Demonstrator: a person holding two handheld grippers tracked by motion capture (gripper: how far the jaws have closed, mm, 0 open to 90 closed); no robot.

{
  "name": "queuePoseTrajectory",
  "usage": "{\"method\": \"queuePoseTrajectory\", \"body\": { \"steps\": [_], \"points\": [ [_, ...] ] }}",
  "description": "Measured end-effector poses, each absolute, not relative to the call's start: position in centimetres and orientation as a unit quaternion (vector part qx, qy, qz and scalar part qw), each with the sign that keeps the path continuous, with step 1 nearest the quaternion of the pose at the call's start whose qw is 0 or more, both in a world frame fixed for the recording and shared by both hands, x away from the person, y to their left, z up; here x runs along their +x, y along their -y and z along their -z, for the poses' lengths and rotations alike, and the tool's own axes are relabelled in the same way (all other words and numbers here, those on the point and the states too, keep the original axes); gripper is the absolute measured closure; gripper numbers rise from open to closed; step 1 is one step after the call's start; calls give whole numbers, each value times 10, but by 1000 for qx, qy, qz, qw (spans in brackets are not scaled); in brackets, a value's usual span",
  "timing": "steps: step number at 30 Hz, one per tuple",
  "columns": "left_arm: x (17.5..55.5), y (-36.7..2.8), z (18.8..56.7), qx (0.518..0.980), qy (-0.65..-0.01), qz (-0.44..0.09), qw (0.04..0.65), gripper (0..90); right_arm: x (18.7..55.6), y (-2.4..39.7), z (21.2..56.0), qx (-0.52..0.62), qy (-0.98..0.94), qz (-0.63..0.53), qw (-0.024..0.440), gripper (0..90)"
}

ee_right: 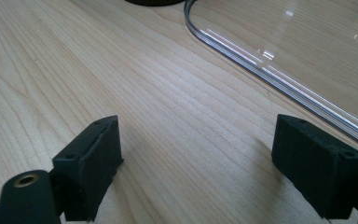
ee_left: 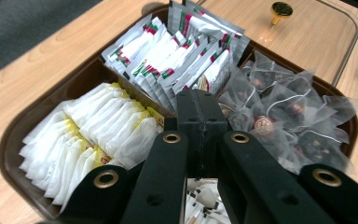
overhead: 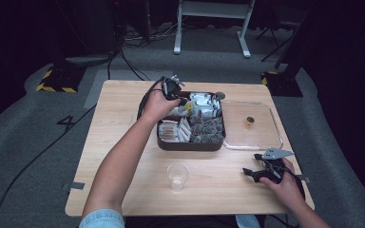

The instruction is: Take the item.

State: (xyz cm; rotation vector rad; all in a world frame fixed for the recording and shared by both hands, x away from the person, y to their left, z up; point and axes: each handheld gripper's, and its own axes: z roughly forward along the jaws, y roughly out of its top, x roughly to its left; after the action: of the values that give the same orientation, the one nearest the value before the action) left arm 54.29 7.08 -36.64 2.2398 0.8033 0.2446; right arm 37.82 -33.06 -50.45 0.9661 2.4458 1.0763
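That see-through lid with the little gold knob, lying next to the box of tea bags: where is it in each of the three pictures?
High view: the clear lid lies flat on the table, right of the brown box, gold knob up.
Left gripper view: top right, beyond the box, knob at the upper edge.
Right gripper view: just its curved rim, upper right.
Shared landmark: the lid's rounded corner rim.

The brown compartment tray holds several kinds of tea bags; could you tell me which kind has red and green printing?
The foil-like white sachets in the far compartment carry red and green print; the white paper bags with yellow tags and the clear mesh pyramid bags do not.
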Motion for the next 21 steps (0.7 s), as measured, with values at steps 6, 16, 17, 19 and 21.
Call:
{"method": "queuePoseTrajectory", "body": {
  "steps": [6,16,17,19,21],
  "points": [
    [526,-73,356,870,-302,-105,375,900,378,331,504,336,-851,-375,150,158],
    [486,-83,340,869,-285,-115,388,900,378,330,504,338,-850,-374,151,159],
    [482,-84,339,868,-284,-113,391,900,378,330,504,338,-850,-374,151,159],
    [474,-87,337,866,-281,-111,399,900,378,330,504,338,-850,-374,151,159],
    [466,-91,335,863,-279,-107,407,900,378,330,504,338,-850,-374,151,159]
  ]
}}
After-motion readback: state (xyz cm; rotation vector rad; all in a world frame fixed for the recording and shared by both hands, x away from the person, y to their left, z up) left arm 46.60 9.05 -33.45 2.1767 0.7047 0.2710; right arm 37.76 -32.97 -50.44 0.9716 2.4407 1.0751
